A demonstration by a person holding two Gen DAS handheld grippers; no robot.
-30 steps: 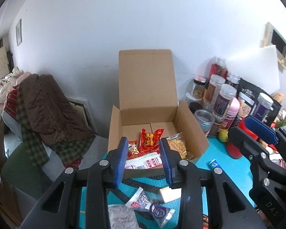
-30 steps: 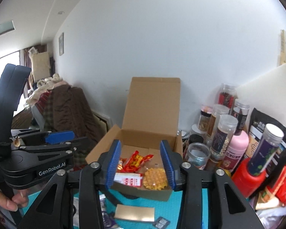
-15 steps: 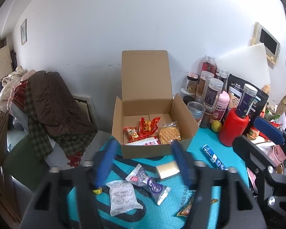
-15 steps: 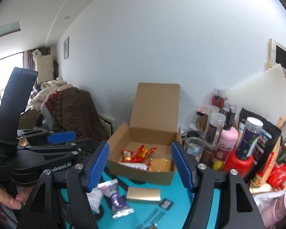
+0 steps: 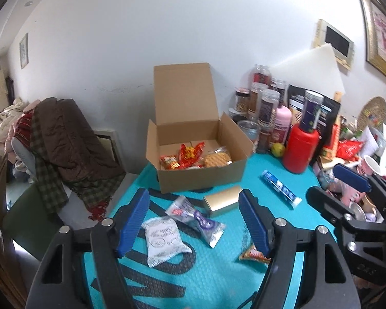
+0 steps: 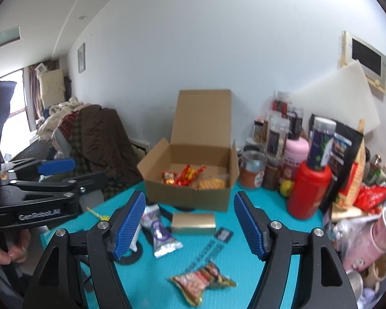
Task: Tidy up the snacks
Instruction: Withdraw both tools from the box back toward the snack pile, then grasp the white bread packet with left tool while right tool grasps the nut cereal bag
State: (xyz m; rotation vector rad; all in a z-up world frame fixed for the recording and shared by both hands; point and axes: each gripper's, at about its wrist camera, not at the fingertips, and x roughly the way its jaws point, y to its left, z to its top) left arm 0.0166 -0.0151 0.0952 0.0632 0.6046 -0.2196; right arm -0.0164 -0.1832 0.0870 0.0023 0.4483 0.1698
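The right gripper [image 6: 189, 222] hangs over the teal desk [image 6: 265, 280], jaws opening with nothing between them. Beyond stands an open box [image 6: 193, 177] holding red and yellow snacks. Before it lie a gold pack [image 6: 193, 223], a purple packet [image 6: 159, 233] and a red packet [image 6: 202, 282]. The left gripper [image 6: 51, 177] is at left.

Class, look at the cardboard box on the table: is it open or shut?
Open. The cardboard box has its lid standing upright at the back, and snack packets show inside.

Red bottle [image 5: 299, 149] beside jars [image 5: 266, 105]; brown coat [image 5: 72, 139] heaped left.
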